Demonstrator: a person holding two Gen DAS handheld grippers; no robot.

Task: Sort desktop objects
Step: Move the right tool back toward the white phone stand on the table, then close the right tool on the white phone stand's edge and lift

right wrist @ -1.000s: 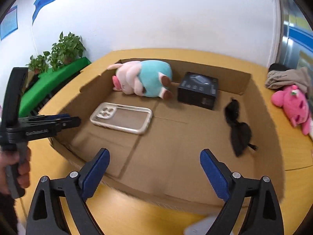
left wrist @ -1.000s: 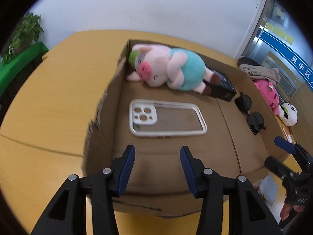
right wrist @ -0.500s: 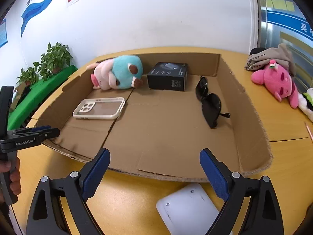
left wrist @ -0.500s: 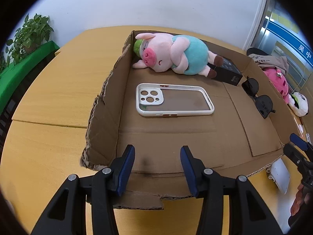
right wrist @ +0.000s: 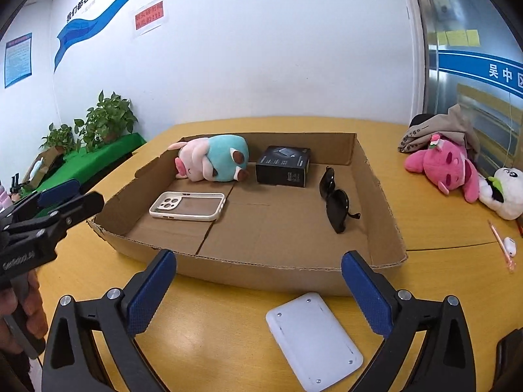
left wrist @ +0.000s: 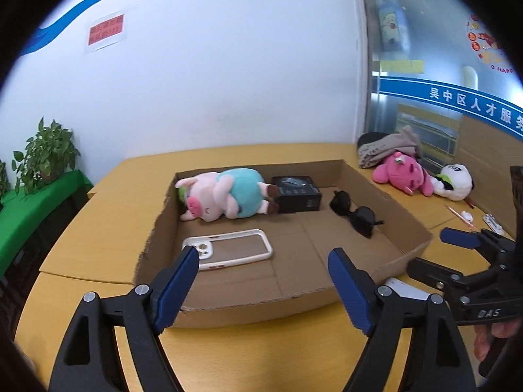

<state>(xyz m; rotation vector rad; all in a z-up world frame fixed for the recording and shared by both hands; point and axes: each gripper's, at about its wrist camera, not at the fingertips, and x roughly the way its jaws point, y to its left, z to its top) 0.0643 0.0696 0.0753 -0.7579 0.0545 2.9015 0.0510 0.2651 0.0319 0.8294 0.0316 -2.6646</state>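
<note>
Both grippers wide open, nothing held: right gripper [right wrist: 258,290] above the flat white rounded-rectangle device [right wrist: 313,338]; left gripper [left wrist: 263,285] facing the shallow cardboard tray [right wrist: 261,269]. Better approach low, pinching its edges squarely.

box [right wrist: 385,222]: rough brown cardboard, torn edge
pig toy [right wrist: 215,158]: soft plush cloth
phone case [right wrist: 188,206]: smooth plastic
sunglasses [right wrist: 336,201]: glossy black
bench [right wrist: 228,333]: smooth wood-look top
my tongs' pads [right wrist: 150,294]: blue, textured

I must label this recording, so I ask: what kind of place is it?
Probably an office or public service centre: a white wall with a blue slogan stripe and a red notice, glass partitions carrying a blue sign band, and a wooden table holding a cardboard box.
</note>
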